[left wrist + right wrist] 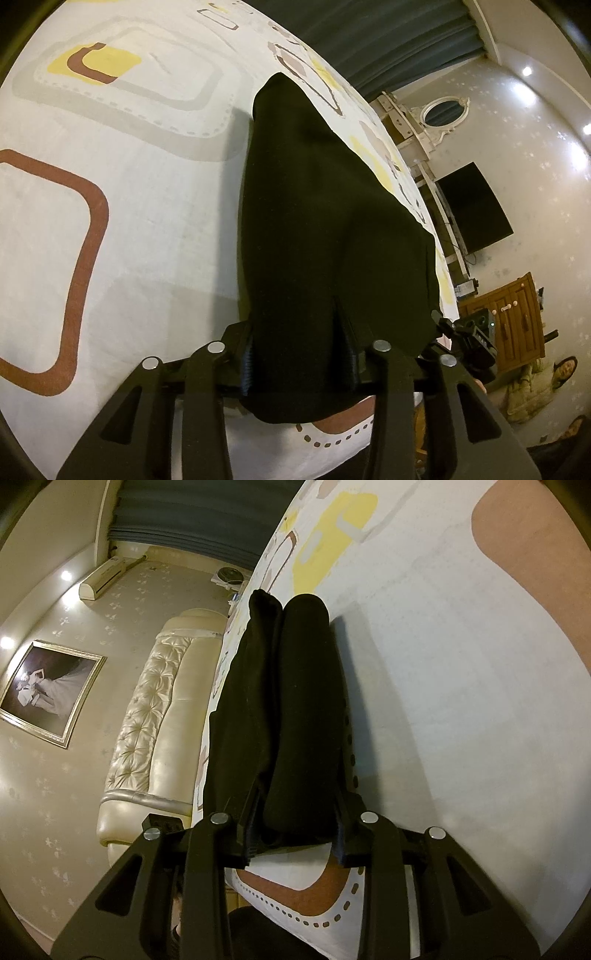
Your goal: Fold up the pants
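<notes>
In the left wrist view, the black pants [325,229] are seen as one broad dark sheet running away from the left gripper [299,354] across the patterned bedsheet [122,206]; the cloth is pinched between its two fingers, and a fold hangs down below them. In the right wrist view, the same pants [291,709] are seen as two long folds lying side by side, gathered and clamped in the right gripper [295,830], whose fingers are closed against the bundle.

A dressing mirror [441,112], a dark screen [474,208] and a wooden cabinet [511,317] are shown only by the left camera. A padded headboard [147,734], a framed photo [48,694] and an air conditioner [103,578] are shown only by the right.

The pants are held close to the bed's edge in both views. Wide bare sheet is left on the side away from that edge
</notes>
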{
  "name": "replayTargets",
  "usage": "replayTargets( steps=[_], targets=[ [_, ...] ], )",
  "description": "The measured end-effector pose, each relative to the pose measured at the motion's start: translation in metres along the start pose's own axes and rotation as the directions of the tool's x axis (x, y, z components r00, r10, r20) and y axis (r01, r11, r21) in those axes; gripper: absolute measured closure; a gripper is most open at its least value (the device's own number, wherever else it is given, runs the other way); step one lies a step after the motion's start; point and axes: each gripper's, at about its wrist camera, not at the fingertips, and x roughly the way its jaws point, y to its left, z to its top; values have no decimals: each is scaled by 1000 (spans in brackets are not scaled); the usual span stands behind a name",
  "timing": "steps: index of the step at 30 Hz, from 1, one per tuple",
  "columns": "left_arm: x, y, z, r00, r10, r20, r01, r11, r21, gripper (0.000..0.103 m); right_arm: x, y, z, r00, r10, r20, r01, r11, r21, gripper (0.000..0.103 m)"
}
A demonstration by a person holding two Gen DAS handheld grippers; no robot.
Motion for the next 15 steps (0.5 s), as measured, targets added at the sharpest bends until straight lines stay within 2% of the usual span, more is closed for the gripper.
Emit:
replayTargets(
  steps=[4, 6, 8, 11, 15],
  targets=[
    [-8, 0, 0, 1000, -4, 5, 4, 1000, 25, 49, -2, 0, 2, 999, 29, -16, -29, 1000, 5, 61],
    [-17, 0, 0, 1000, -16, 11, 15, 999, 49, 38, -9, 3, 5, 1000, 3, -30, -4, 1000, -26, 57],
    [-33, 5, 1, 998, -50, 38, 48, 998, 39, 29, -24, 9, 13, 999, -35, 0, 35, 996, -83, 50],
    [-51, 20, 14, 992, -87, 88, 87, 996, 0, 24, -35, 11, 35, 998, -56, 33, 60, 991, -121, 37],
    [-37, 36, 47, 992, -112, 51, 115, 992, -46, 24, -21, 11, 73, 997, -70, 33, 73, 990, -120, 35]
  ],
)
